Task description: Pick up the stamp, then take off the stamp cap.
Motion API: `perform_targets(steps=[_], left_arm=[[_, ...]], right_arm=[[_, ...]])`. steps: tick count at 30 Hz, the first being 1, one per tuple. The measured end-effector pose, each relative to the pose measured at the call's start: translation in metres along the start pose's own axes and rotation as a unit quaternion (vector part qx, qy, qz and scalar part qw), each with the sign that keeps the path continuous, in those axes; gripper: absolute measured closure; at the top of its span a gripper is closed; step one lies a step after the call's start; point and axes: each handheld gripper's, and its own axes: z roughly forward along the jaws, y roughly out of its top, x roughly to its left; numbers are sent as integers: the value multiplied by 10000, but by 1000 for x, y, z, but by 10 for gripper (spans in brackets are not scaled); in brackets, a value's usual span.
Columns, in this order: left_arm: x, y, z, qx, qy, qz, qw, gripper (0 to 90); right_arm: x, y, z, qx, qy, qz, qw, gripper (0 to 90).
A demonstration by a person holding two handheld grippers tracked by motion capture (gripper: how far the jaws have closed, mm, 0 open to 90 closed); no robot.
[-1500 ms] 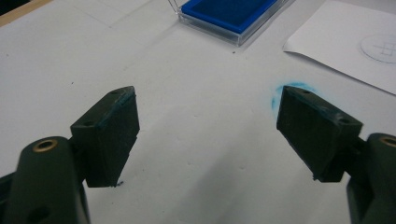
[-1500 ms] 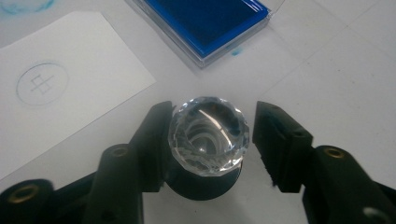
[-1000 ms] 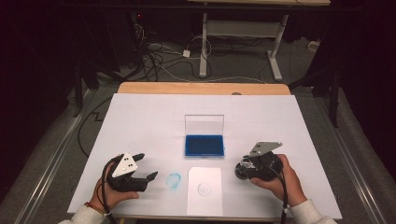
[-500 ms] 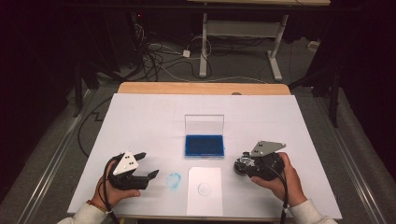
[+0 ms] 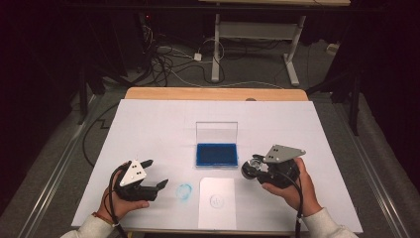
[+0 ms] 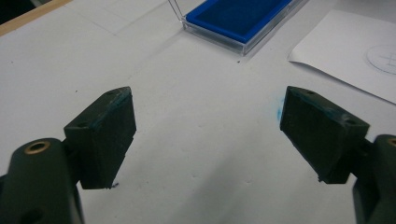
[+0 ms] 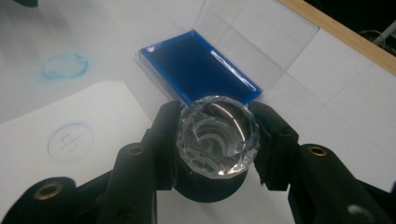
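Two risks stand out: the right gripper point(image 7: 212, 140), clamped on the clear stamp point(image 7: 218, 136) just beside the blue ink pad point(image 5: 216, 154), could smear ink off-target; the left gripper point(image 5: 156, 174), just opened, holds nothing, so the paper point(image 5: 218, 208) can shift.

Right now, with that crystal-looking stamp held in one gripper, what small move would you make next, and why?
Probably carry the stamp in the right gripper over the open blue ink pad and press it down: the stamp hangs just beside the pad, and the paper already bears one print.
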Motion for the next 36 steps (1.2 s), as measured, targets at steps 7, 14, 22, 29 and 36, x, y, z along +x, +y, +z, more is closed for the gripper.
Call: perform_targets(steps=[7, 14, 22, 29, 36], left_arm=[[-1, -2, 1, 76, 1, 36, 10000, 180], [-2, -5, -2, 77, 1, 14, 10000, 177], [-4, -5, 2, 170, -47, 10, 9998, 179], [-5, -6, 1, 193, -11, -48, 9998, 180], [-5, -1, 6, 185, -101, -51, 9998, 180]], right_arm=[[1, 7, 0, -223, 13, -49, 9997, 575], [5, 16, 2, -393, 44, -153, 9991, 575], [6, 25, 5, -599, 133, -147, 9980, 575], [8, 30, 9, -705, 180, -46, 9973, 575], [7, 38, 15, -861, 250, 10, 9960, 574]])
